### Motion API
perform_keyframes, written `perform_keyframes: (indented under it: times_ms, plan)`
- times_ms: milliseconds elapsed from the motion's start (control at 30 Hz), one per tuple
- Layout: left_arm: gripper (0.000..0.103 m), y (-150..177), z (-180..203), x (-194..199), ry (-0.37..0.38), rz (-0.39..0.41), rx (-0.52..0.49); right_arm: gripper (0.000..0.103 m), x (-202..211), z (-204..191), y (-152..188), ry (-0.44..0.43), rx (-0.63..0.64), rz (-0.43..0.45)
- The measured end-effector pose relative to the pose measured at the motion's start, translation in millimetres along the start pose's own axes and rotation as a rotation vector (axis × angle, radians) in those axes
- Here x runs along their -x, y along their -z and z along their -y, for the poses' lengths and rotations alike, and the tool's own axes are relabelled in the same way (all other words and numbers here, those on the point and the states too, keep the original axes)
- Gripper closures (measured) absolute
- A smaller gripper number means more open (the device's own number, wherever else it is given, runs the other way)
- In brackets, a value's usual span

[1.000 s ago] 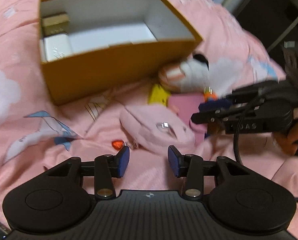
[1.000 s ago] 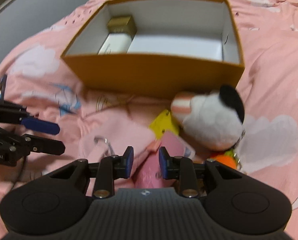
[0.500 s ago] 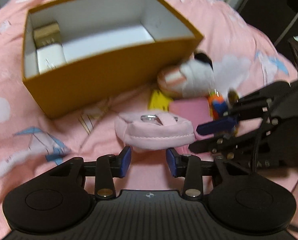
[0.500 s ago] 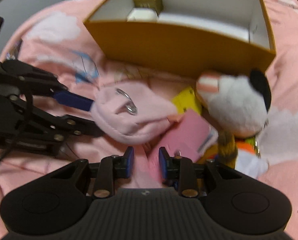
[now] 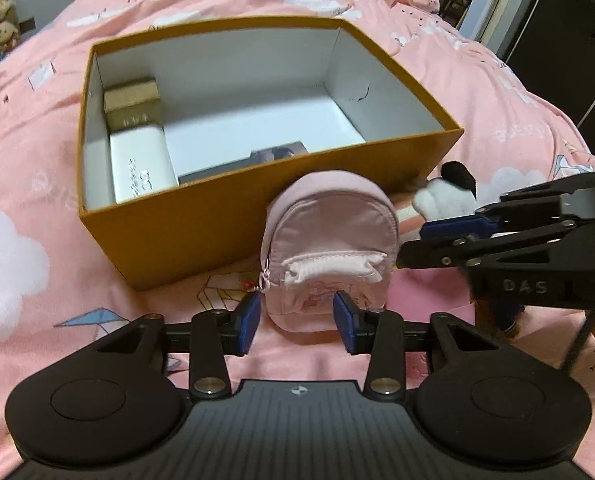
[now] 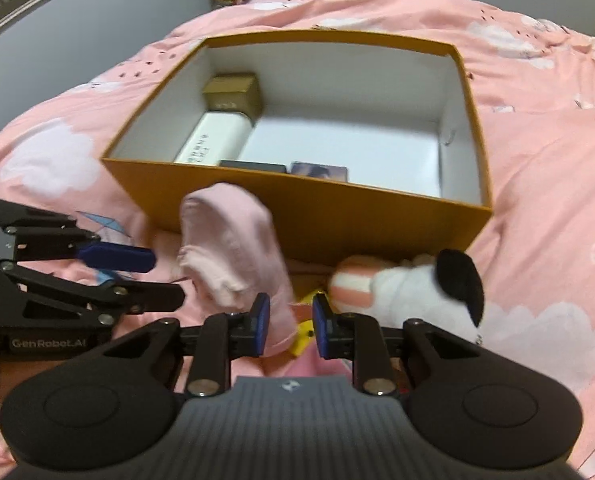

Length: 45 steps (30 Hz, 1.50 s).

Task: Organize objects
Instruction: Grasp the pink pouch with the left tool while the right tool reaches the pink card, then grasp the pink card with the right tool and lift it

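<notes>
A small pink backpack (image 5: 329, 224) stands upright against the front wall of the orange box (image 5: 201, 220) on the pink bed. My left gripper (image 5: 297, 316) is open and its jaws are opening. Its pads flank the backpack's bottom, and the right pad overlaps the fabric. My right gripper (image 6: 288, 330) is narrow and its jaws are closing. An edge of the backpack (image 6: 225, 240) lies against its left pad, with a gap at the right pad. In the left wrist view the right gripper (image 5: 411, 244) touches the backpack's right side. The left gripper (image 6: 165, 276) sits just left of the backpack.
The orange box (image 6: 337, 216) holds a gold box (image 5: 133, 104), a white box (image 5: 141, 164) and a photo card (image 5: 281, 152). A white plush with a black ear (image 6: 409, 288), a yellow item (image 6: 305, 340) and a flat pink thing (image 5: 429, 300) lie in front of it.
The backpack has gone from lying flat on the bed to standing upright against the box front. The left jaws are wider than half a second ago; both views now look further into the box.
</notes>
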<state>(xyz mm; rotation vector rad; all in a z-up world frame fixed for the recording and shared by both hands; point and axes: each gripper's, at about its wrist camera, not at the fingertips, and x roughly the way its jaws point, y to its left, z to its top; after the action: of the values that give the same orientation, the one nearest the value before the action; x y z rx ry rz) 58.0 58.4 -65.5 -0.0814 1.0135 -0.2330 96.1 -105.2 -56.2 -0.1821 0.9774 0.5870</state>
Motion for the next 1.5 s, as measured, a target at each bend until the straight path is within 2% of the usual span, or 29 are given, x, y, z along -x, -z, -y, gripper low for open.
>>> perform_keyframes:
  times_ms: [233, 567, 600, 633, 667, 733, 767, 867, 967, 1100, 1333, 1400, 1467, 1500]
  plan:
    - [0.046, -5, -6, -19, 0.005, -0.017, 0.013, 0.078, 4, 4, 3, 0.001, 0.010, -0.016]
    - [0.044, -12, -20, -43, 0.117, -0.003, 0.078, 0.080, -16, -3, 3, 0.007, 0.043, -0.033]
    - [0.049, -11, -19, -44, 0.126, 0.001, 0.082, 0.084, -17, -2, 3, -0.001, 0.038, -0.034]
    - [0.058, -11, -18, -45, 0.135, 0.006, 0.083, 0.085, -19, -2, 4, -0.012, 0.033, -0.035]
    - [0.058, -10, -16, -44, 0.134, 0.006, 0.079, 0.086, -21, -2, 5, -0.018, 0.029, -0.041]
    - [0.071, -9, -12, -41, 0.105, 0.006, 0.075, 0.086, -24, -4, 5, -0.011, 0.031, -0.046]
    - [0.074, -9, -12, -39, 0.098, 0.005, 0.083, 0.086, -23, -4, 5, -0.008, 0.035, -0.044]
    - [0.080, -7, -15, -29, 0.106, -0.002, 0.130, 0.085, -14, -5, 4, -0.003, 0.037, -0.031]
    - [0.082, -5, -18, -15, 0.080, -0.030, 0.159, 0.084, 1, -1, 5, -0.001, 0.027, -0.037]
    - [0.082, 4, -23, 4, 0.081, -0.083, 0.192, 0.077, 16, 8, 13, 0.008, -0.034, -0.079]
    - [0.082, 15, -20, 7, 0.032, -0.120, 0.192, 0.075, 20, 17, 31, 0.033, -0.142, -0.157]
    - [0.082, 15, -18, 8, 0.026, -0.118, 0.186, 0.058, 15, 18, 34, 0.075, -0.148, -0.160]
    - [0.082, 15, -17, 10, 0.022, -0.113, 0.181, 0.057, 9, 17, 35, 0.132, -0.131, -0.156]
    - [0.082, 15, -17, 10, 0.022, -0.112, 0.182, 0.056, 6, 19, 36, 0.128, -0.136, -0.159]
